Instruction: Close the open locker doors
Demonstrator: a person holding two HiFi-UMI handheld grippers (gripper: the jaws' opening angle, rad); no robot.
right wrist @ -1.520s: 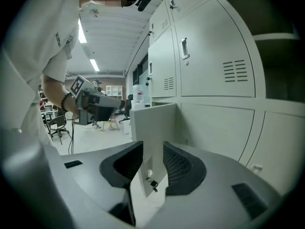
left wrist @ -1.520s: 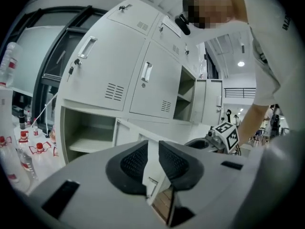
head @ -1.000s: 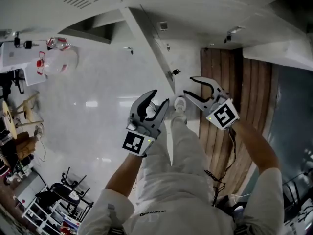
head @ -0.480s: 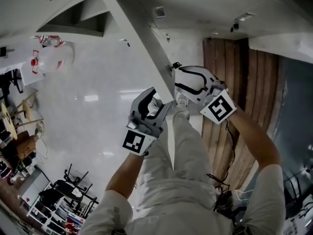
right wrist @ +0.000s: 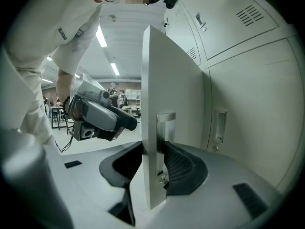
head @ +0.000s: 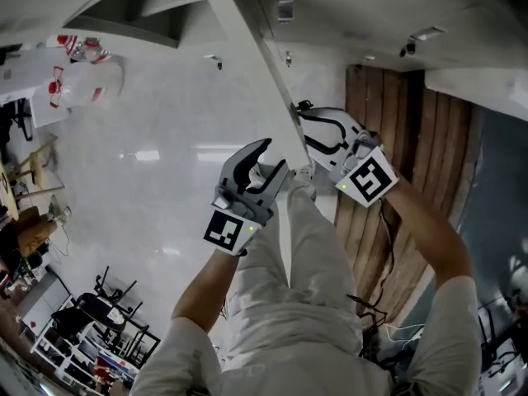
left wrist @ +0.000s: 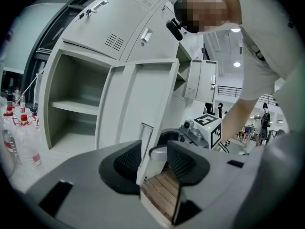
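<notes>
Closing of one open locker door [right wrist: 174, 80] in hand, judging by the grip. Clamped on that door's free edge: the right gripper [right wrist: 153, 166], jaws just narrowed, one pad against the latch plate [right wrist: 166, 128]. Spread wide and pressing nothing: the left gripper [left wrist: 155, 159], straddling the same edge from the inner side. Up and left of its jaws, the open compartment [left wrist: 71, 109] with bare shelves.

Next, probably: swing the door toward that compartment, keeping hold until nearly flush, then let go in time to avoid pinching the pads.

Right of the right gripper, shut lockers [right wrist: 257, 109]. Beyond the left gripper, a second door [left wrist: 202, 80] ajar. Below both, glossy pale floor [head: 140, 180] and a strip of wooden boards [head: 412, 155]. Far left of the left gripper, bottles [left wrist: 9, 137].
</notes>
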